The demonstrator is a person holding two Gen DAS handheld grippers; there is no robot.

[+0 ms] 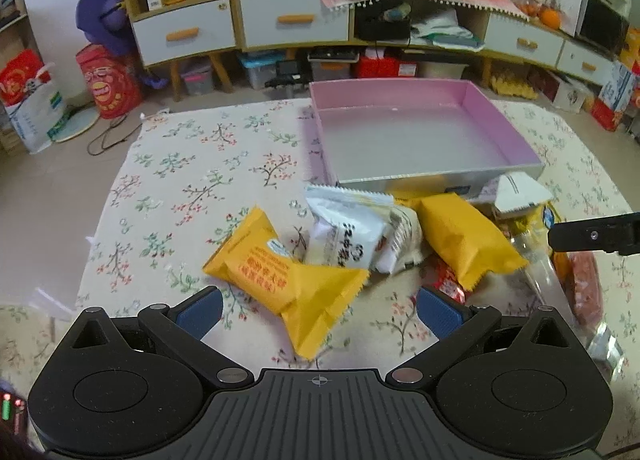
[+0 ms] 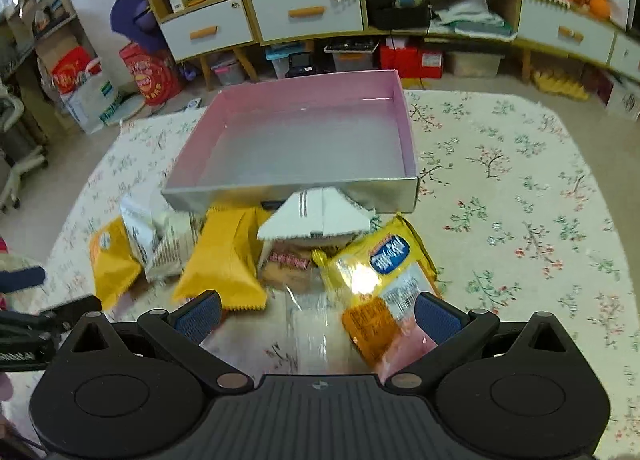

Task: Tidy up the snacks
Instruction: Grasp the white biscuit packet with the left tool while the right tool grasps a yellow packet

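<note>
An empty pink box [image 1: 424, 136] with silver sides sits on the floral cloth; it also shows in the right wrist view [image 2: 304, 140]. Snack packets lie heaped before its near wall. In the left wrist view my left gripper [image 1: 318, 312] is open above a yellow packet [image 1: 288, 280], beside a white packet [image 1: 348, 236] and a second yellow packet [image 1: 464, 240]. In the right wrist view my right gripper [image 2: 318, 318] is open over a clear-wrapped yellow cake packet [image 2: 380, 280], with a yellow packet [image 2: 228, 264] and a white carton-shaped packet [image 2: 316, 216] near it.
The floral cloth [image 1: 192, 180] covers the table to the left of the box and, in the right wrist view, to the right of it [image 2: 520, 200]. Low cabinets with drawers [image 1: 296, 20], storage bins and bags stand on the floor behind. The right gripper's side [image 1: 592, 236] shows at the left view's right edge.
</note>
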